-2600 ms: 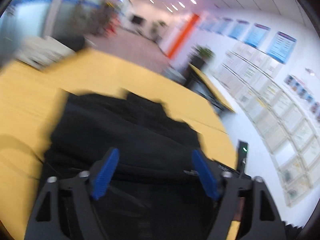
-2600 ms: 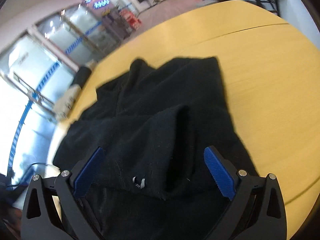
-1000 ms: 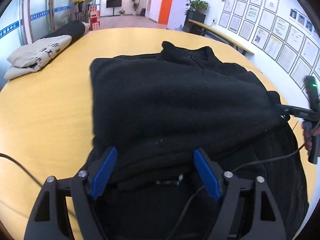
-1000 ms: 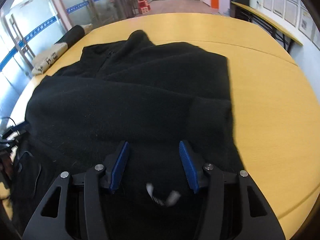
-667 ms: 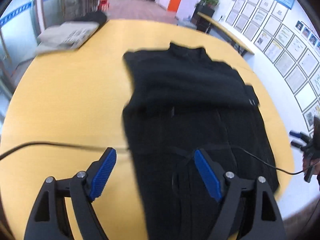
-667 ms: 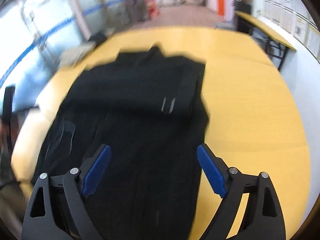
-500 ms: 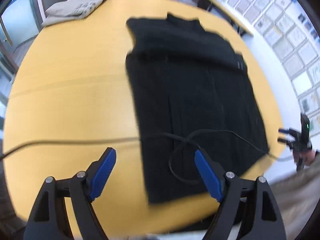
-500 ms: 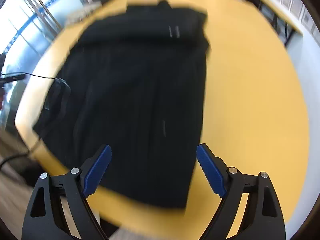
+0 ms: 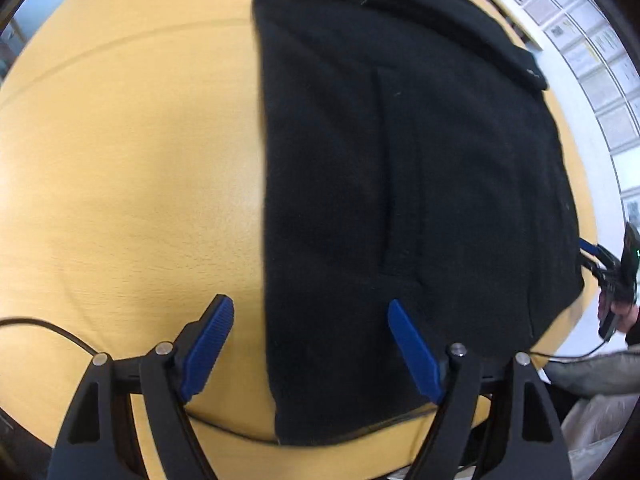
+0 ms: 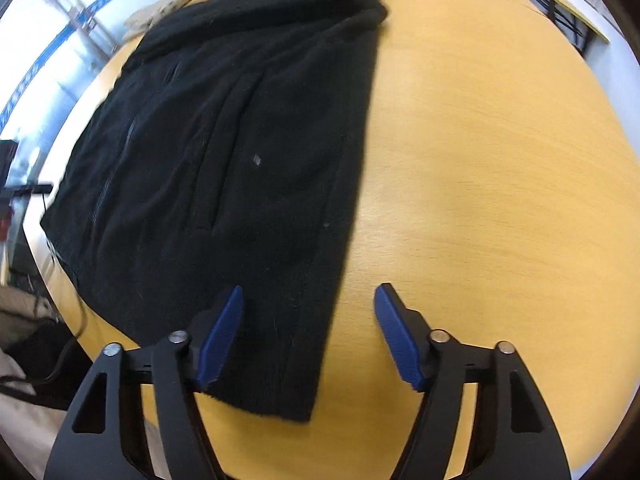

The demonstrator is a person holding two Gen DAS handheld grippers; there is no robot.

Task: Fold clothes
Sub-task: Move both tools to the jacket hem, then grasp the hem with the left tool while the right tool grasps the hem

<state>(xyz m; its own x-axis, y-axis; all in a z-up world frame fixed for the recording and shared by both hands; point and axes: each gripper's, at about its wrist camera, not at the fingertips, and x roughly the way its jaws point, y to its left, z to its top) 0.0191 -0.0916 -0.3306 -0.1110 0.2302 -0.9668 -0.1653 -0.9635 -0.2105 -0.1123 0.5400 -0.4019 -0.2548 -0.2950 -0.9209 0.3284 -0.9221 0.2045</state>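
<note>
Between and beyond the fingers of our left gripper (image 9: 310,344) lies the black jacket (image 9: 400,160), flat on the yellow desk (image 9: 132,184) with its sleeves folded in across the top, so we judge the first folds done and the hem-to-collar fold left. Our left jaws are spread and opening above the near left hem corner, gripping nothing, while our right gripper (image 10: 308,332) is closing, empty, over the right hem corner. No containers anywhere, none to report.

Left claw (image 9: 310,320), jaws opening, hovers over the black garment's (image 9: 420,160) near-left edge on the yellow counter (image 9: 132,160)
</note>
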